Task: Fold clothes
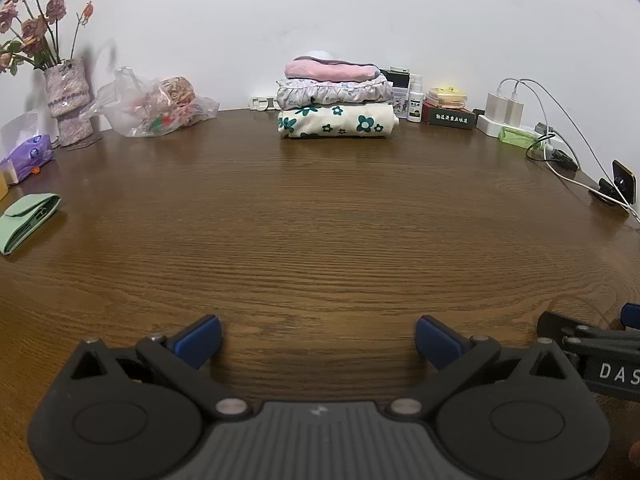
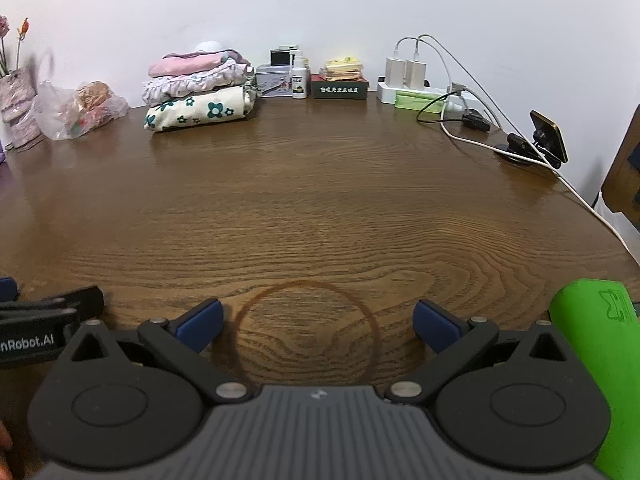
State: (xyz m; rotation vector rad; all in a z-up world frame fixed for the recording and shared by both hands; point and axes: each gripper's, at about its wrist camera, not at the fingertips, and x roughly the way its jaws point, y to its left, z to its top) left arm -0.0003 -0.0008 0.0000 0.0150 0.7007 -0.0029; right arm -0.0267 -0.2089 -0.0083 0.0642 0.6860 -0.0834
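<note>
While the stack of folded clothes (image 1: 337, 104) is seated at 12 o'clock against the table's (image 1: 320, 220) far edge, bare wood is left before both tools. Left gripper (image 1: 318, 338) and right gripper (image 2: 318, 324) are held with fingers spread, empty.

- The desk (image 1: 320, 208) is seen as dark brown wood with a strong grain and a soft sheen; a faint ring mark (image 2: 306, 332) is left on its finish.
- The left hand-held gripper (image 1: 318, 336) and the right hand-held gripper (image 2: 318, 326) are made of matt black plastic, with blue pads (image 1: 204, 338) and small bare-metal pins.
- The stacked clothes (image 1: 338, 100) are soft cloth: pink plush, frilled print, flowered cotton-like fabric.
- The bag (image 1: 148, 106) is thin, glossy, crinkled clear plastic.
</note>
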